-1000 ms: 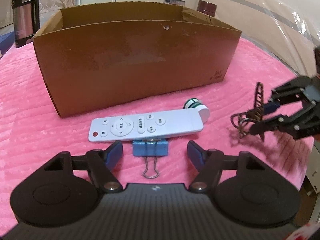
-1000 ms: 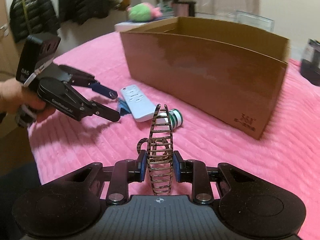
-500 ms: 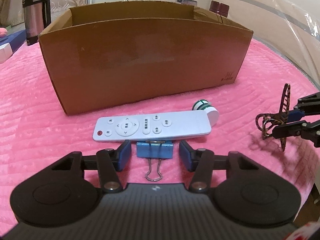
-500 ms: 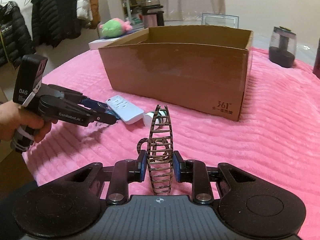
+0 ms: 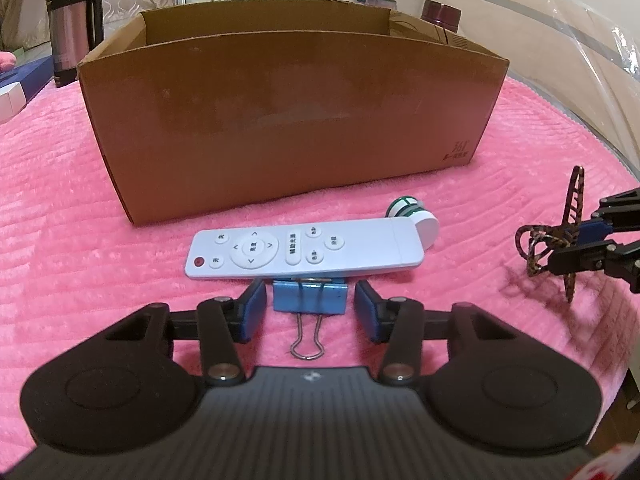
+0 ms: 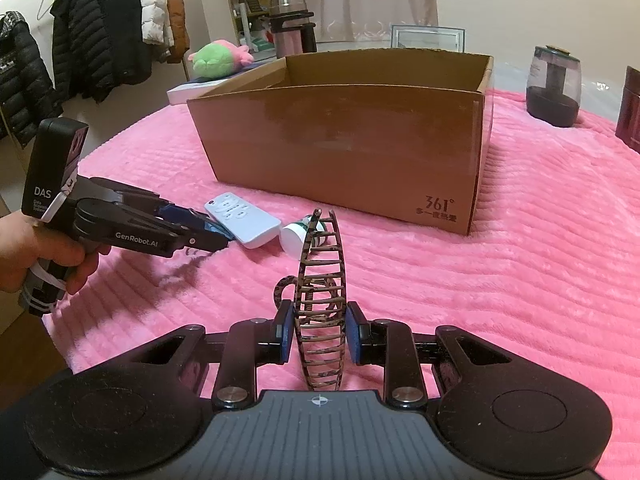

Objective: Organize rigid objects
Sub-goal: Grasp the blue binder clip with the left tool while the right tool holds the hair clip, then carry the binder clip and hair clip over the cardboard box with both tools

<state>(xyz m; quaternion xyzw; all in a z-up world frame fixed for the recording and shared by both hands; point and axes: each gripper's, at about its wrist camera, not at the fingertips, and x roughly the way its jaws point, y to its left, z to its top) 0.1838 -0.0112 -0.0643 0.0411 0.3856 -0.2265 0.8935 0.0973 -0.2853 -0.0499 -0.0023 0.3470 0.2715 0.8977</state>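
A pink plush cloth [image 5: 80, 208], fuzzy and ribbed in soft rows, covers the table. The open brown corrugated cardboard box [image 5: 288, 120] near its far edge looks matt, with a duller scuffed band along its front wall. The slim white plastic remote control [image 5: 304, 249] is smooth with a slight sheen. The blue binder clip [image 5: 309, 297] has painted metal with bright wire handles. The brown mottled plastic hair claw [image 6: 320, 304] looks glossy. The tall steel flask [image 5: 70, 20] is brushed metal.
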